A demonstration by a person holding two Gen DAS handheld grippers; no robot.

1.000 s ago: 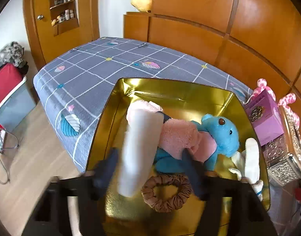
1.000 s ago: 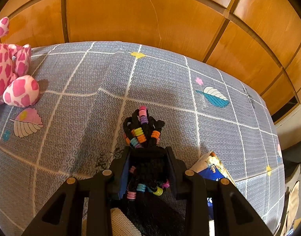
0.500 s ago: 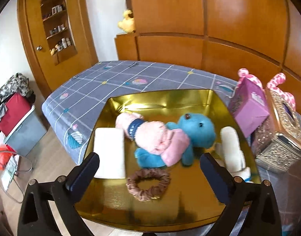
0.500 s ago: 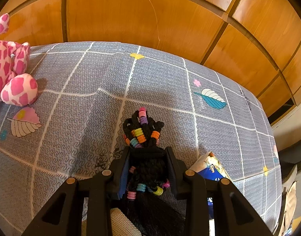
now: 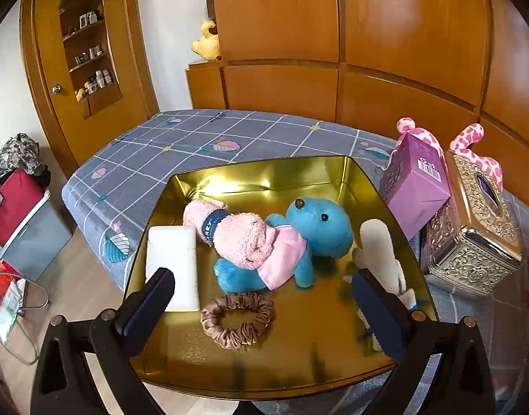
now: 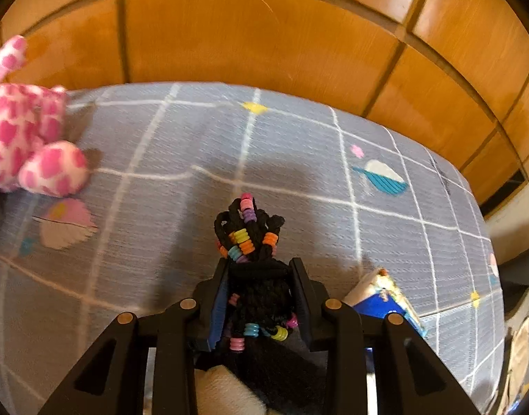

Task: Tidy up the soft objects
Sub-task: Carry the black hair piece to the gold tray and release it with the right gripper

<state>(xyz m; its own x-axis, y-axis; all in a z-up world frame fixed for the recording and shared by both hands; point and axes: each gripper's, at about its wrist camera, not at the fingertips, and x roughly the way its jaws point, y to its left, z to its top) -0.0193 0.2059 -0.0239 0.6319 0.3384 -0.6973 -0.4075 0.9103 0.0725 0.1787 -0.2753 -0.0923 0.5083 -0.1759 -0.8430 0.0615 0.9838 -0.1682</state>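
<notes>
In the left wrist view a gold tray (image 5: 264,167) lies on the grey checked bed. It holds a white foam block (image 5: 173,263), a pink rolled towel (image 5: 240,238), a blue plush toy (image 5: 316,221), a brown scrunchie (image 5: 237,318) and a cream plush piece (image 5: 378,242). My left gripper (image 5: 261,276) hovers over the tray's near side, open wide, with nothing in it. In the right wrist view my right gripper (image 6: 261,269) is shut on a black braided bundle with coloured beads (image 6: 250,228), held just above the bedspread.
A purple box (image 5: 416,190) and an ornate metal tissue box (image 5: 479,221) stand right of the tray. A pink spotted plush (image 6: 29,152) lies far left on the bed, a blue-and-white packet (image 6: 385,297) near the right fingers. The bed's edge drops to the floor at left.
My left gripper let go of the white foam block, which now lies flat in the tray's left side, and its jaws spread wide as it drew back. The right gripper kept its hold.
</notes>
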